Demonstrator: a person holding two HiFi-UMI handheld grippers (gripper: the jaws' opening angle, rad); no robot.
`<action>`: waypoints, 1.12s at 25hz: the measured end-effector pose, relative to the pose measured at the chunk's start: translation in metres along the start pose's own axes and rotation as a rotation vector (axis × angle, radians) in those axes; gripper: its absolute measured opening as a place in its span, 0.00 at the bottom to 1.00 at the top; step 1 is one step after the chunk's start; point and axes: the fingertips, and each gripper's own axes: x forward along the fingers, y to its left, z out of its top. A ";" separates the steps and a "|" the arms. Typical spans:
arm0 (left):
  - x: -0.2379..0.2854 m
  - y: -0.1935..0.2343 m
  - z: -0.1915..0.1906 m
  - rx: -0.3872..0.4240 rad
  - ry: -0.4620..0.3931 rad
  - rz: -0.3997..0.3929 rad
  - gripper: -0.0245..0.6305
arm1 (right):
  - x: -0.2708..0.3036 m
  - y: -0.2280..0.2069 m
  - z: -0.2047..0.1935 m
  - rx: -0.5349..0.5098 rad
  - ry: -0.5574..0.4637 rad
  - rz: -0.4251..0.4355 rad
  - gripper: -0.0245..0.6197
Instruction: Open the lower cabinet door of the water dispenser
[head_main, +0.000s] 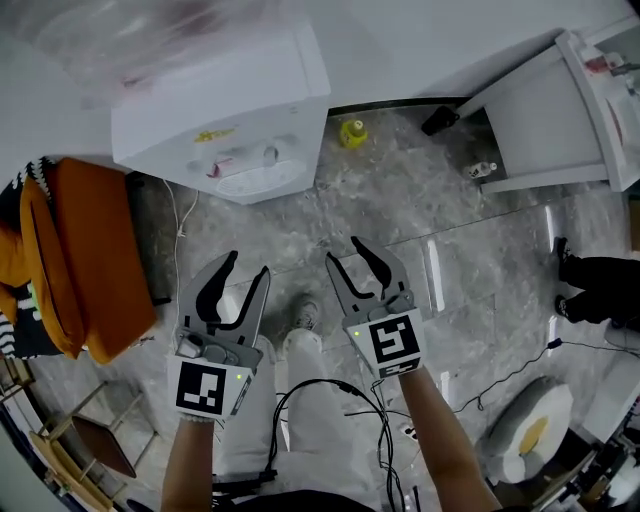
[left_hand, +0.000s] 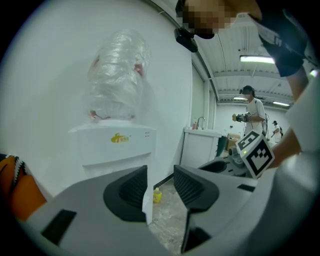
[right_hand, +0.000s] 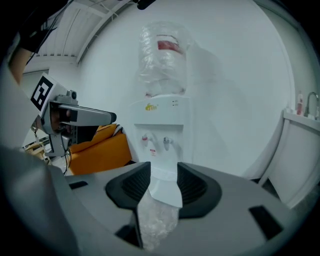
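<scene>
We hold both fingers apart, nothing between: left gripper (head_main: 247, 268), right gripper (head_main: 345, 255). Water dispenser (head_main: 225, 110) upright, ahead and to our left, well apart. Lower cabinet door (right_hand: 166, 190) faces us below taps (right_hand: 156, 141); right gripper aims squarely at it.

In the head view the water dispenser (head_main: 225, 110) is seen from above, so its lower front is out of sight, and the water bottle (head_main: 170, 30) on top is a blur cut by the upper edge. In the left gripper view the left gripper (left_hand: 160, 175) covers the dispenser's lower half with its own jaws. In the right gripper view the right gripper (right_hand: 164, 172) hides all but a narrow strip of it, so no door edge can be made out. The red label (right_hand: 167, 45) on the bottle is too small to read. A person's legs (head_main: 600, 285) run off the head view's right edge.
</scene>
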 end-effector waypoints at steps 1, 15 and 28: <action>0.003 0.001 -0.005 -0.002 0.003 -0.001 0.29 | 0.005 -0.002 -0.006 0.003 0.002 -0.003 0.27; 0.058 0.028 -0.072 -0.012 0.026 -0.025 0.29 | 0.075 -0.029 -0.071 0.015 0.029 -0.046 0.29; 0.092 0.052 -0.131 0.009 0.089 -0.058 0.29 | 0.142 -0.049 -0.127 0.021 0.041 -0.059 0.31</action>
